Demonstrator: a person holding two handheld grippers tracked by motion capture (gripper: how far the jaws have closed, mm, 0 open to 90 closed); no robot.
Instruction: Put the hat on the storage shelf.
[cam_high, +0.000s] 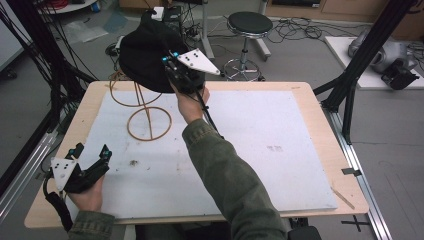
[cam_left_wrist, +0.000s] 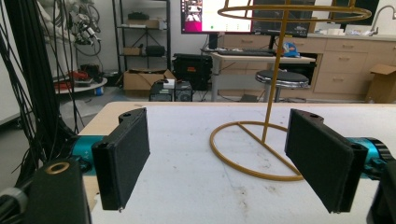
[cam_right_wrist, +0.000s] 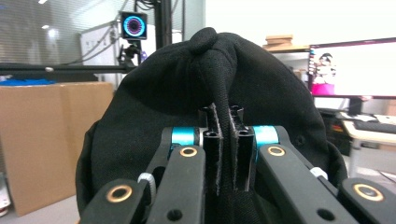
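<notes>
Upper centre of the high view, a black cap (cam_high: 145, 57) hangs over the top ring of a gold wire hat stand (cam_high: 145, 112), held there by the right gripper (cam_high: 176, 70). That gripper's jaws are clamped tight on a pinch of the cap's fabric, as the right gripper view confirms: the cloth (cam_right_wrist: 219, 84) is drawn up into a narrow fold between the two black jaws. Whether the cap already rests on the ring or hangs just above it cannot be told from these views.

Risks noted:
- The grip is on a thin fold only. A sideways pull could let the fabric slip out and the cap drop beside the stand.
- The stand is light wire on a round base ring. A cap dragged across its top ring could tilt or topple it, and nothing braces it.
- The left gripper (cam_high: 92, 167) sits at the lower left of the high view, jaws wide apart and empty, well apart from the stand; it offers no support at present.
- The right gripper's cable trails over the sleeve (cam_high: 230, 175) and could catch.

Count: one cap, one hat stand, two grippers, one white board (cam_high: 280, 150) on one wooden table (cam_high: 320, 115). One round stool (cam_high: 249, 25) stands beyond the table.
</notes>
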